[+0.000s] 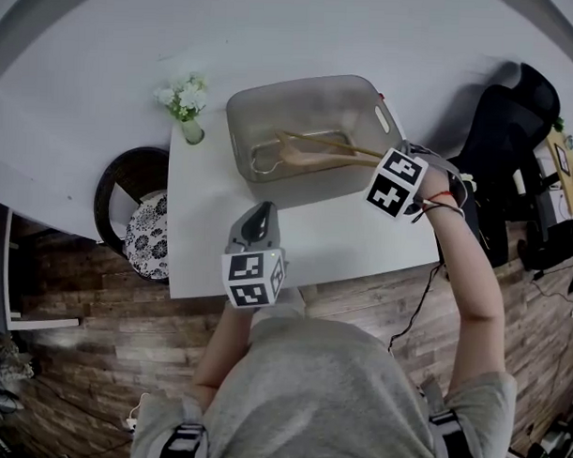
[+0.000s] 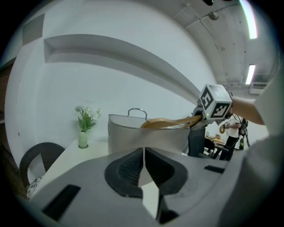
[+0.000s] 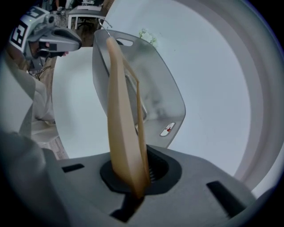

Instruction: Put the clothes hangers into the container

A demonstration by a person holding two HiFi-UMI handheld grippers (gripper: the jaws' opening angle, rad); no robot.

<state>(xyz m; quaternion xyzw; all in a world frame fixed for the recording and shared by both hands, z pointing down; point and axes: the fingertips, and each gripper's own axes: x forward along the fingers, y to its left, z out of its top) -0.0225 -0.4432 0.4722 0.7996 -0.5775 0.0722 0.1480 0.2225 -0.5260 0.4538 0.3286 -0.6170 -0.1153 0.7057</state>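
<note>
Jaws of the right gripper (image 3: 133, 177) are closed on one end of the wooden clothes hanger (image 3: 122, 111), the wood being pinched flat between the pads. In the head view, this gripper is seen at the 3 o'clock side of the translucent grey container (image 1: 301, 83). From there the hanger is stretched toward 9 o'clock across the container's opening, metal hook end farthest from the gripper. In the left gripper view the hanger is shown about level with the rim, with the hook rising above it. Whether any part touches the container's floor cannot be told.

The container is placed at the 12 o'clock part of the white table (image 1: 211, 239). The left gripper (image 1: 261, 213) is held over the table toward 6 o'clock, apart from the container, its jaws brought together with nothing between them. A vase (image 1: 191, 131) of flowers is stood at the table's 10 o'clock corner. A round chair (image 1: 128, 199) is seen at 9 o'clock, beside the table.
</note>
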